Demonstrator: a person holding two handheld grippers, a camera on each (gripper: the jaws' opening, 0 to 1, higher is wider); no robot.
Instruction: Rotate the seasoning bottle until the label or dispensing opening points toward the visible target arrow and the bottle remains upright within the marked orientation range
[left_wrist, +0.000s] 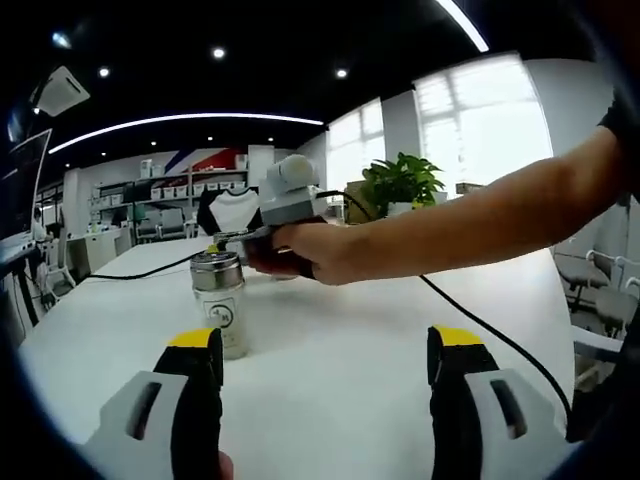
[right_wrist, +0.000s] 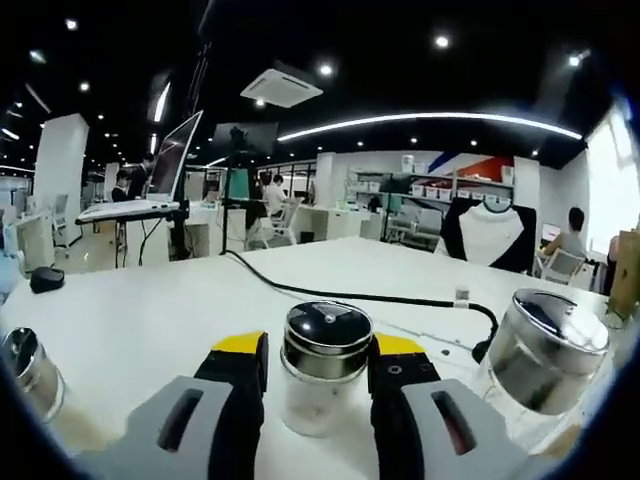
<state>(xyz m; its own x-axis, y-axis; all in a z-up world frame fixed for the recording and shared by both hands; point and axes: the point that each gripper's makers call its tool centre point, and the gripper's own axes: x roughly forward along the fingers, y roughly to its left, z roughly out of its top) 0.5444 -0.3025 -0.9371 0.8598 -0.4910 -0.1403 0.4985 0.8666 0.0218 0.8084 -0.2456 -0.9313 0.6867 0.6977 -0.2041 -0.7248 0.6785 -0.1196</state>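
1. The seasoning bottle (left_wrist: 221, 300) is seen standing upright on the white worktop (left_wrist: 340, 350), well in from its edges, with a metal cap and a small label turned toward the left gripper view.
2. The right tongs (right_wrist: 319, 375) are closed around the seasoning bottle just under its cap, one yellow-tipped jaw on each side, both apparently in contact with the glass.
3. The left tongs (left_wrist: 320, 350) are held spread wide above the bare worktop, nothing between the jaws, short of the bottle.
4. In the left gripper view the right tongs are seen carried by a hand (left_wrist: 300, 250) reaching in over the bottle top.
5. A second metal-capped jar (right_wrist: 540, 350) stands close beside the gripped bottle, and a black cable (right_wrist: 400, 298) lies just behind it.
6. No target arrow can be made out, so the turn is likely to be overshot.
7. A high grip may tip the bottle during rotation, or the neighbouring jar may be knocked.
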